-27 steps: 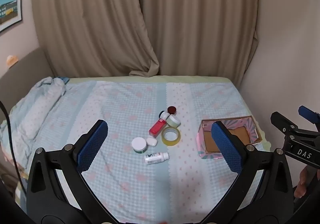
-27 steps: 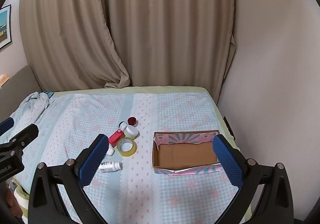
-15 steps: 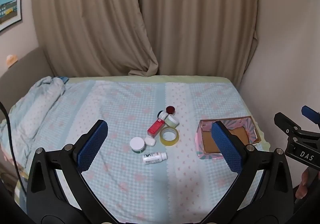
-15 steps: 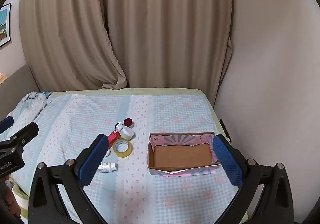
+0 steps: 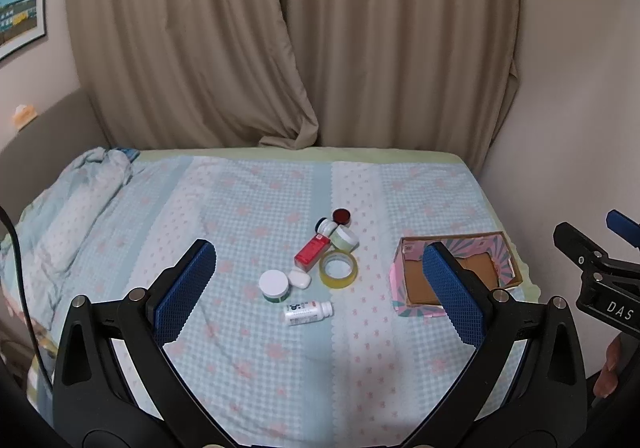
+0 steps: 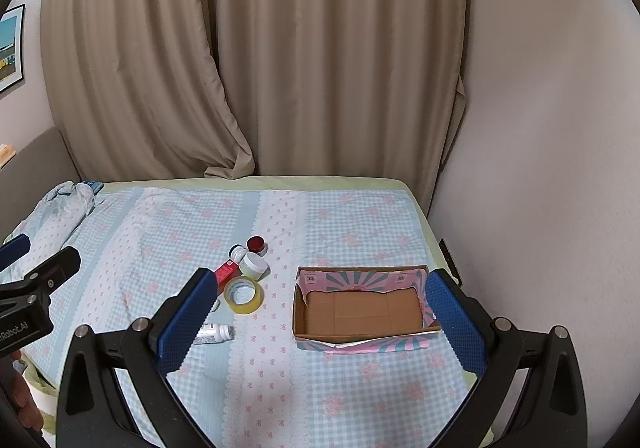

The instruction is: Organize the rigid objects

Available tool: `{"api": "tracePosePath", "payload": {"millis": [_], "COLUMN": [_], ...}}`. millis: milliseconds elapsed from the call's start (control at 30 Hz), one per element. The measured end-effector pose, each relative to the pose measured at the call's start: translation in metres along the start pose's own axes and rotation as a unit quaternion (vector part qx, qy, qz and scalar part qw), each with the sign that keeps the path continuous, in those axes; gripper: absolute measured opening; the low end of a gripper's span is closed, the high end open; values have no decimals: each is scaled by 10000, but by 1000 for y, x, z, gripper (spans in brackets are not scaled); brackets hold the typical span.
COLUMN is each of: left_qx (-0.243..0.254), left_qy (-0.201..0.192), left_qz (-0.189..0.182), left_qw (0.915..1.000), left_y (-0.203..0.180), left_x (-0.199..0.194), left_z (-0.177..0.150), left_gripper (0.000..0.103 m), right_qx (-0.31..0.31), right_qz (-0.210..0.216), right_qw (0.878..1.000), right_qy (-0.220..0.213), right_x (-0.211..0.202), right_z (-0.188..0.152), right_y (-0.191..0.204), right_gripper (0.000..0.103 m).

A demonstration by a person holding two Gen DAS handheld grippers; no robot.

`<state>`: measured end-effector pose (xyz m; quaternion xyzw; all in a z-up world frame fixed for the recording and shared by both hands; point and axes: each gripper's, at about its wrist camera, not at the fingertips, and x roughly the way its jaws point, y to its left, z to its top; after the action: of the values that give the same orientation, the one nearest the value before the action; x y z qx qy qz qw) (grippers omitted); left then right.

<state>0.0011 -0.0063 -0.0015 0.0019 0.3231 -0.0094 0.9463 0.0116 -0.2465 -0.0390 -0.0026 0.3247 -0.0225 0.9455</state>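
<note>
The left gripper (image 5: 318, 286) has its blue-padded fingers (image 5: 184, 290) spread wide apart, holding and touching nothing; it hangs above the bed (image 5: 240, 348), aimed down at a cluster of small things lying between the fingers in its view; the right gripper (image 6: 320, 322) is likewise wide apart and empty, with the cardboard box (image 6: 362, 308) seen between its fingers (image 6: 456, 326); in the cluster, a white bottle (image 5: 308, 312) lies on its side nearest the camera; just behind it sit a white-lidded jar (image 5: 273, 285) and a small white case (image 5: 300, 279), touching or nearly so; a roll of yellow tape (image 5: 338, 269) lies flat beside them; a red box (image 5: 312, 253) lies behind the tape, with a pale green jar (image 5: 343, 238), a small white bottle (image 5: 325, 225) and a dark red pot (image 5: 342, 216) crowded at its far end; the cardboard box, open-topped, stands well apart to the right of the cluster; a rumpled blanket (image 5: 68, 216) lies along the bed's left side; beige curtains (image 5: 300, 40) hang behind.
</note>
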Motion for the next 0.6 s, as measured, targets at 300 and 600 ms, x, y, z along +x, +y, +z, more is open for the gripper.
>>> {"api": "tracePosePath", "payload": {"millis": [300, 600], "left_qx": [-11, -5], "left_qy": [-19, -22], "left_qz": [24, 63], "left_qw": [10000, 10000], "left_y": [3, 2], "left_x": [-2, 0], "left_z": [-3, 0], "left_gripper": [102, 102], "right_qx": [19, 27], "right_qz": [33, 62], "right_qw": [10000, 10000], "right_qy": [-10, -19], "right_x": [3, 3], "right_z": [2, 1], "right_y": [-2, -2], "right_gripper": [103, 103]}}
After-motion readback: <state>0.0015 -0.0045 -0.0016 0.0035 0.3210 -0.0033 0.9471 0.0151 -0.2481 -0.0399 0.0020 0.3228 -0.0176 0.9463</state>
